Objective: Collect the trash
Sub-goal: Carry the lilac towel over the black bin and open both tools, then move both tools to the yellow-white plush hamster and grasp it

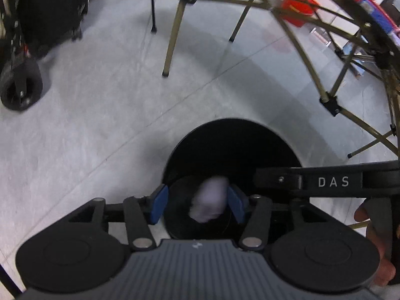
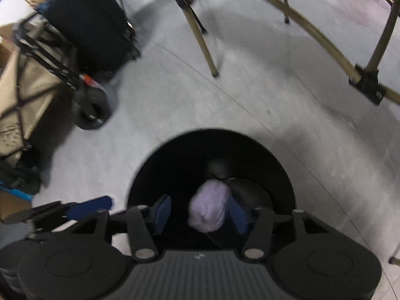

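1. Pale grey floor tiles fill both views, with folding-table legs of olive metal (image 1: 172, 32) above and a black-wheeled cart (image 2: 92, 110) off to the side.
2. Directly below me stands a round black waste bin (image 1: 232, 140), its mouth open under both tools.
3. My left gripper (image 1: 197, 203) has its blue pads standing apart. A crumpled pale lilac wad of tissue (image 1: 208, 200) sits between them, close against one pad and clear of the other; blur hides whether it touches, but I read it as released.
4. My right gripper (image 2: 200, 212) shows the same: jaws parted, a second crumpled lilac tissue wad (image 2: 208, 208) close against one pad, a clear gap at the other.
5. Both wads are over the bin's opening, so I judge they are dropping in.
6. Handling, as I judge it: very light, soft, crushable, not fragile or slippery. A pinch across the middle holds it easily.
7. Risk: something this light may cling to a pad instead of falling.
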Available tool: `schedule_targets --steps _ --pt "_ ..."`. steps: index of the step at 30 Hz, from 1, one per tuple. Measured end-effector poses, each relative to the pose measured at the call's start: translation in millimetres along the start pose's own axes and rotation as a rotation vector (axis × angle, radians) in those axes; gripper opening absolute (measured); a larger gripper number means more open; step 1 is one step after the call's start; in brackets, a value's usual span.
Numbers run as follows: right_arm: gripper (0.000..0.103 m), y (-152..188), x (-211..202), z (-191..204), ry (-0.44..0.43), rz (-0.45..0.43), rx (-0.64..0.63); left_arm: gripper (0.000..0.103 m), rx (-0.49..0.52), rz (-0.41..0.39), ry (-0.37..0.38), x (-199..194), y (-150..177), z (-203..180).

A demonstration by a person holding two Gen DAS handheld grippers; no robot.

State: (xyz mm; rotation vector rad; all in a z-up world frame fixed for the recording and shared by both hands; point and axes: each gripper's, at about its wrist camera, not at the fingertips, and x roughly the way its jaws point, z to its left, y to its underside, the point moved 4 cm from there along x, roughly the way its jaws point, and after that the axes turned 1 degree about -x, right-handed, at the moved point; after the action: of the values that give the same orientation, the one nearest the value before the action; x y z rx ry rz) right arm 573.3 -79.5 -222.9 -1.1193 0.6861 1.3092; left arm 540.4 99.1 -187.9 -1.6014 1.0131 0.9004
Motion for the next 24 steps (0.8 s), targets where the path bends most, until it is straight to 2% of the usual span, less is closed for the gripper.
schedule_targets --steps 2,5,8,11,13,15,21,24 --pt "0.053 2.7 0.5 -3.0 0.007 0.012 0.002 0.063 0.003 0.005 -0.025 -1.0 1.0 6.2" --pt "0.059 4.5 -6.9 -5.9 0.045 0.0 -0.013 0.067 0.031 -0.002 -0.041 -3.9 2.8 10.9" --pt "0.059 10.5 -24.2 -12.7 0.051 -0.015 -0.019 0.068 0.045 -0.008 -0.057 -8.2 1.3 4.5" --pt "0.059 6.1 -45.6 -16.2 0.042 -0.071 -0.039 0.072 0.094 -0.07 -0.027 -26.3 -6.5 -14.7" --pt "0.06 7.8 -75.0 -15.7 0.051 -0.156 -0.065 0.074 0.143 -0.143 0.023 -49.8 -14.0 -31.6" --pt "0.06 11.1 -105.5 -17.3 0.062 -0.241 -0.076 0.078 0.158 -0.237 0.042 -75.5 -21.6 -49.2" --pt "0.06 26.0 -224.1 -37.0 0.026 -0.537 -0.069 0.083 0.228 -0.491 0.117 -139.6 -31.3 -119.9" --pt "0.066 40.2 -283.5 -56.6 0.07 -0.71 -0.053 0.084 0.271 -0.562 0.156 -161.0 -30.9 -166.4"
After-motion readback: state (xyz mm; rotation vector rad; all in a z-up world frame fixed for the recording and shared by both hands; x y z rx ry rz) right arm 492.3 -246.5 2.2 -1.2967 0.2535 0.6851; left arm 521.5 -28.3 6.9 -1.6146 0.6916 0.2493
